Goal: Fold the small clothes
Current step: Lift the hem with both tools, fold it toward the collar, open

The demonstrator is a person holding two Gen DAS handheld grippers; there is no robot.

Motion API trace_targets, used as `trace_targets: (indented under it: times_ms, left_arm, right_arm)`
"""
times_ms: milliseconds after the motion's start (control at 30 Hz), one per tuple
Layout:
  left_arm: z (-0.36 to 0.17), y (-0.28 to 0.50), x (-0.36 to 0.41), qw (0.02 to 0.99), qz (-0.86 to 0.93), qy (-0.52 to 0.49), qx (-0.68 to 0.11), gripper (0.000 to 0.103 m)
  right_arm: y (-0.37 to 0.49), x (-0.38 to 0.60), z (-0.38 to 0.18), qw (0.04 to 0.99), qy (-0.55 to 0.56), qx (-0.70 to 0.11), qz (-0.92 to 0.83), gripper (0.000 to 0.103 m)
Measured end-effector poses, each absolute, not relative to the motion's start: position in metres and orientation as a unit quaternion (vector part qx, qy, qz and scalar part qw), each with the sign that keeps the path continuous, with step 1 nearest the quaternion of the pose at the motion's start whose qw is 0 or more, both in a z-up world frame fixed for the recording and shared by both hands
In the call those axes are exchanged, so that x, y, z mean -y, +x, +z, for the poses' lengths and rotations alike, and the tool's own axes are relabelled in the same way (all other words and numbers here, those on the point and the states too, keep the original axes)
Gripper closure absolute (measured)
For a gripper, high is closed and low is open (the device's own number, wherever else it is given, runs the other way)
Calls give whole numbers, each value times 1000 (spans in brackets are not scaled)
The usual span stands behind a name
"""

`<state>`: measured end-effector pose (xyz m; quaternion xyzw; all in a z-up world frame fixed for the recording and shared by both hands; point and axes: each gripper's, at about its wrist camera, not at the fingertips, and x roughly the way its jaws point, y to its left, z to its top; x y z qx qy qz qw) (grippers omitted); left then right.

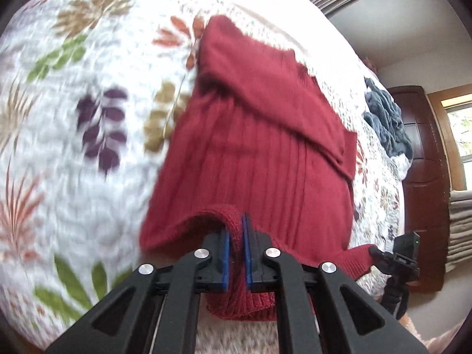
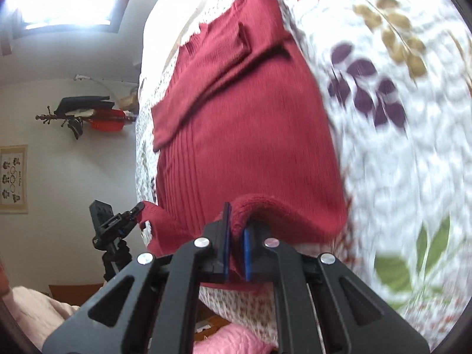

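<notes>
A dark red ribbed sweater lies on a leaf-print quilt, its sleeves folded across the body. My left gripper is shut on the near hem at one corner, lifting it into a small arch. In the same view my right gripper pinches the other hem corner at the right. In the right wrist view the sweater stretches away from me, and my right gripper is shut on the raised hem. The left gripper shows at the left, clamped on its corner.
A blue-grey heap of clothes sits on the bed beyond the sweater, near a dark wooden dresser. The quilt spreads wide beside the sweater. A wall rack and pink bedding lie off the bed's edge.
</notes>
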<state>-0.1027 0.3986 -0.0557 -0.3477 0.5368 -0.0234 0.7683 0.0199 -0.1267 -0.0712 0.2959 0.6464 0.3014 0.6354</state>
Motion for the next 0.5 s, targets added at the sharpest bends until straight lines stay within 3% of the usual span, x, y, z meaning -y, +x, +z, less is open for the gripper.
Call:
trace_targets:
  times_ms: [500]
  left_arm:
    - [-102,-66,-440,741,9,-401,-539,92]
  right_arm:
    - [92,136,-130,610,306,-683,260,94]
